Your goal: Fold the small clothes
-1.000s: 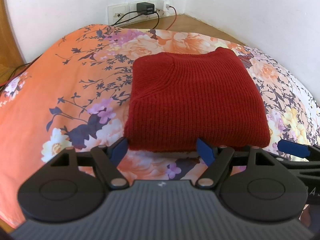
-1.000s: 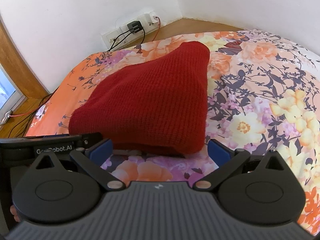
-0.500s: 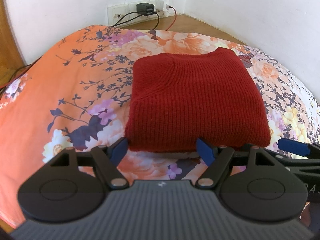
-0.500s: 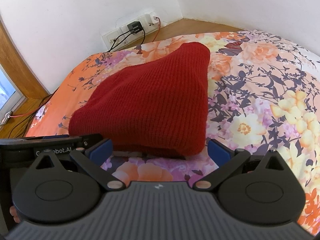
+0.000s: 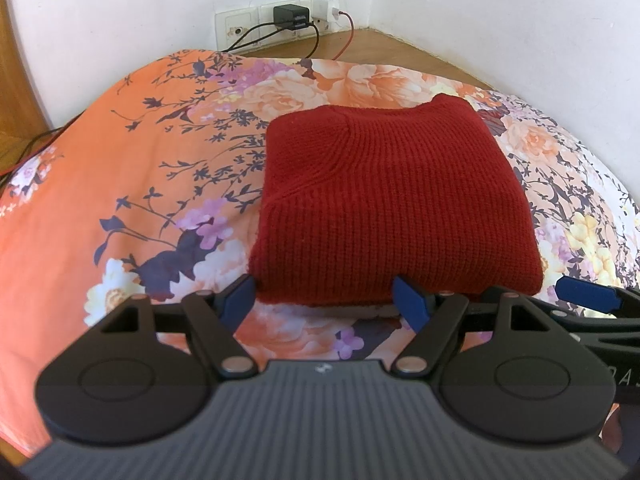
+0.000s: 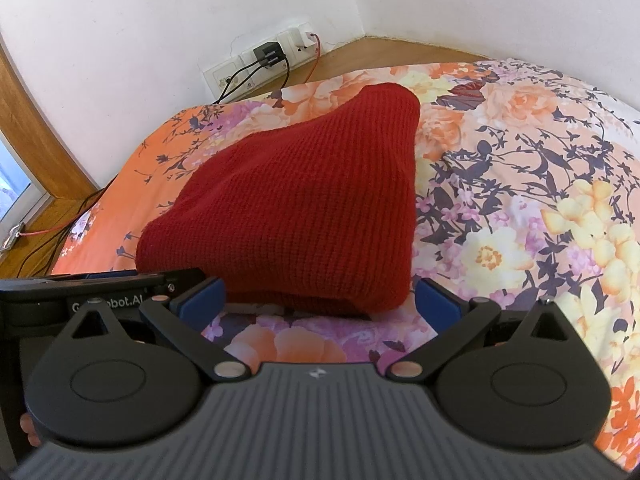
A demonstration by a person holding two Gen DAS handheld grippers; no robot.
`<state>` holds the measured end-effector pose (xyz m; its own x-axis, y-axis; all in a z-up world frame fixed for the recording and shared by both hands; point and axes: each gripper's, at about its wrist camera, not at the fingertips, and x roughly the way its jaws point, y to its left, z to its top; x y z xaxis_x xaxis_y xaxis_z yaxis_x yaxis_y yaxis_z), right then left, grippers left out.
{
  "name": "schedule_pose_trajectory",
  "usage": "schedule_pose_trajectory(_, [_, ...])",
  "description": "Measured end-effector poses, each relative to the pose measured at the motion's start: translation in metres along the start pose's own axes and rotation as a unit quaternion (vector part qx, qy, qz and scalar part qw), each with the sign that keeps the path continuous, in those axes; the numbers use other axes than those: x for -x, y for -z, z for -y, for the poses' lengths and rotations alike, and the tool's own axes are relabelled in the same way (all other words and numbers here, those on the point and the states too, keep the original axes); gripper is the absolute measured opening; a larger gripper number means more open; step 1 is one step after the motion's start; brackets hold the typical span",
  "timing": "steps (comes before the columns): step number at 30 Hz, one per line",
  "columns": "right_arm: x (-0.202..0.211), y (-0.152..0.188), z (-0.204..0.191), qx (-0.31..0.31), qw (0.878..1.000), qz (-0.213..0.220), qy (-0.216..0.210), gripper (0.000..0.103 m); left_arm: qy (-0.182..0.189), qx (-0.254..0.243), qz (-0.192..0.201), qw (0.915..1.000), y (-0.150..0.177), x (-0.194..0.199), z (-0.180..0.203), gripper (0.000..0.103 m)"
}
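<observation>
A folded dark red knitted sweater (image 5: 384, 204) lies in a thick rectangle on the floral bedsheet (image 5: 120, 200). My left gripper (image 5: 326, 302) stands open at the sweater's near edge, its blue pads on either side of the left half of that edge and not pressing it. In the right wrist view the sweater (image 6: 296, 216) fills the middle. My right gripper (image 6: 318, 300) is open wide at the near right corner, with sheet showing between its pads. Each gripper shows at the edge of the other's view.
The orange and pink flowered sheet (image 6: 520, 200) spreads on all sides of the sweater. Wall sockets with a black charger (image 5: 290, 16) and cables sit in the far corner above a wooden ledge. A wooden window frame (image 6: 28, 128) stands at the left.
</observation>
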<state>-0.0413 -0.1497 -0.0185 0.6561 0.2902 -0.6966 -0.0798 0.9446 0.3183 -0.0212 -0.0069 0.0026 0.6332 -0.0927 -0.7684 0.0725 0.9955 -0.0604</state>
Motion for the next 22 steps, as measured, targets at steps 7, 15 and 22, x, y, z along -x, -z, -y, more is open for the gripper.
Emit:
schedule_pose_trajectory(7, [0.0,0.0006,0.0004,0.0,1.0,0.0,0.0,0.103,0.0,-0.001,0.0,1.0,-0.0001,-0.0005,-0.0002,0.077])
schedule_pose_trajectory(15, [-0.0002,0.0,0.0002,0.0,1.0,0.0,0.0,0.103,0.0,-0.001,0.0,1.0,-0.0003,-0.0006,0.0006,0.077])
schedule_pose_trajectory(22, [-0.0004,-0.0002,0.0001,0.001,1.0,0.0,0.0,0.103,-0.001,-0.002,-0.002,1.0,-0.0001,-0.001,0.0,0.077])
